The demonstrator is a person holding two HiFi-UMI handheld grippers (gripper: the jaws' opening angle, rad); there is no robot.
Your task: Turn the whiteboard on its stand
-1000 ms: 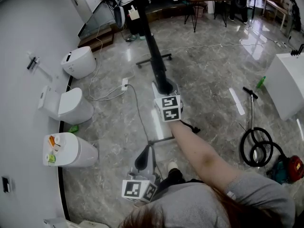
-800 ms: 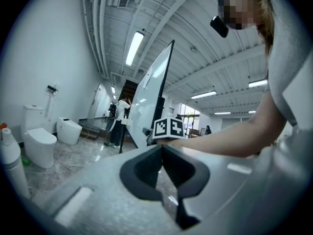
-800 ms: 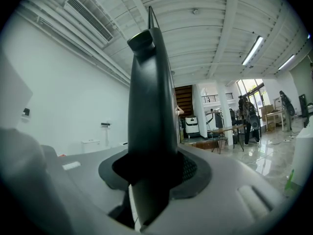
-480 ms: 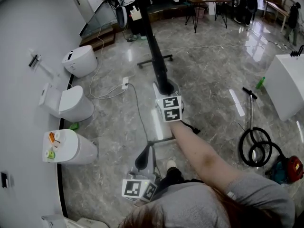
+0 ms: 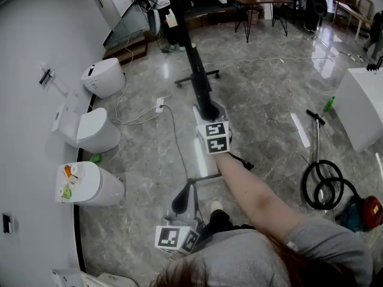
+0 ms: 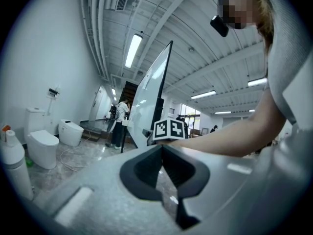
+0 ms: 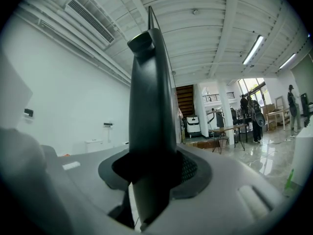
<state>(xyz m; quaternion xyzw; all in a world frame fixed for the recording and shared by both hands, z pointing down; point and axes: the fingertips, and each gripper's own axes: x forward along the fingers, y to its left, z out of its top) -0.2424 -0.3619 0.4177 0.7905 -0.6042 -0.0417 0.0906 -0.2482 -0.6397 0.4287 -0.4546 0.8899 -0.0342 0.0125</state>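
Hardly anything has shifted since a second ago; only the toilets (image 5: 96, 130) at the left have slid slightly across my head view. My right gripper (image 5: 209, 109) clamps the dark edge of the whiteboard (image 5: 190, 55), which stands edge-on ahead of me. My left gripper (image 5: 182, 200) hangs nearer me, jaws together, holding nothing.

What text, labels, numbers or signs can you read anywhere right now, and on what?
No words or numbers can be read.
Marker cube: black-and-white square patterns only, no words.
Whiteboard: the face shows no writing.
Bottles by the wall: labels too small to read.
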